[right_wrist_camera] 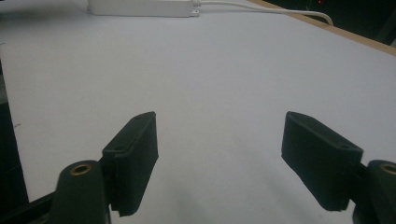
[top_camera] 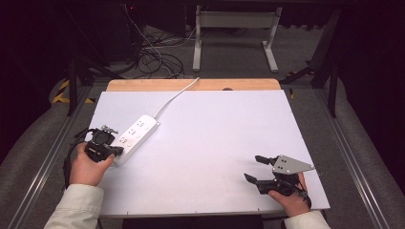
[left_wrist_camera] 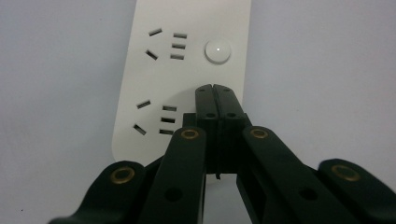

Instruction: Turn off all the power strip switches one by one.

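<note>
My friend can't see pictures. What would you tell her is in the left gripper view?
The left gripper, its two black jaws pressed shut, points down at a white power strip lying on a pale table. Just past the tips is the strip's round white button, with socket slots beside it.

We've got a worktop (top_camera: 205,157) covered with a white sheet, bare wood strip showing along the far edge. Lying flat on it near the left side is a white power strip (top_camera: 135,134), its cord (top_camera: 174,97) trailing off the far edge.
</note>
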`<state>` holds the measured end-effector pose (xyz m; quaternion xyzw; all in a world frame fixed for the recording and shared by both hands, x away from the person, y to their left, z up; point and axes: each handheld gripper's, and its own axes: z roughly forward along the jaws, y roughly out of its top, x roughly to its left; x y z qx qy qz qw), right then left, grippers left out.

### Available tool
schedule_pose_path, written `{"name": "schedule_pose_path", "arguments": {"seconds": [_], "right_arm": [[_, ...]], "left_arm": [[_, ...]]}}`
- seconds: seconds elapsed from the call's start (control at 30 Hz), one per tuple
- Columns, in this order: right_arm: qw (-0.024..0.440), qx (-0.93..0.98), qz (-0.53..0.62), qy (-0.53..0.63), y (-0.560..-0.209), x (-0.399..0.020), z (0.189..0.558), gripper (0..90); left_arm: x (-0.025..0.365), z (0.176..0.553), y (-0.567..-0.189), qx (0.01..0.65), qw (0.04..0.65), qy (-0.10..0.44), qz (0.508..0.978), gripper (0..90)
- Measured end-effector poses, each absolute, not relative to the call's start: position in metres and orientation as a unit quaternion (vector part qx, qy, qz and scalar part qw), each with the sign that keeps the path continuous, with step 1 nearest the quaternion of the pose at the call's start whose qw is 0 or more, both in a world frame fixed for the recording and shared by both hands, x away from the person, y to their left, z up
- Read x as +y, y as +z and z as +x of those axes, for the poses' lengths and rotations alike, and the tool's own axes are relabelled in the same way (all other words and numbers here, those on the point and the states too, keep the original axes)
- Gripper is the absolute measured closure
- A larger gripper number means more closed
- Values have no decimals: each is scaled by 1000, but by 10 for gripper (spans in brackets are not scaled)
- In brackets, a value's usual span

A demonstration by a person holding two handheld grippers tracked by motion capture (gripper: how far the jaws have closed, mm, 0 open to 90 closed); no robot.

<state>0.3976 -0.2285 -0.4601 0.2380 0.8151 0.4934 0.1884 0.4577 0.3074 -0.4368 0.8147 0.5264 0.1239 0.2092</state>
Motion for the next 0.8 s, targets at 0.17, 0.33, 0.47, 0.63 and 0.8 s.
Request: {"name": "schedule_pose_path", "arguments": {"seconds": [0.17,0.33,0.47,0.63,0.8], "right_arm": [[188,815,237,494,-460,-229,397,279],[187,815,237,494,-460,-228,397,278],[187,815,237,494,-460,-228,397,279],[187,816,236,493,-460,-227,397,279],[187,816,236,493,-460,-227,397,278]], "left_arm": [[308,457,-437,528,213,124,813,900],[307,457,-438,530,213,125,811,900],[306,456,-438,527,209,132,813,900],[306,456,-438,528,210,131,812,900],[308,455,-439,535,219,125,806,900]]}}
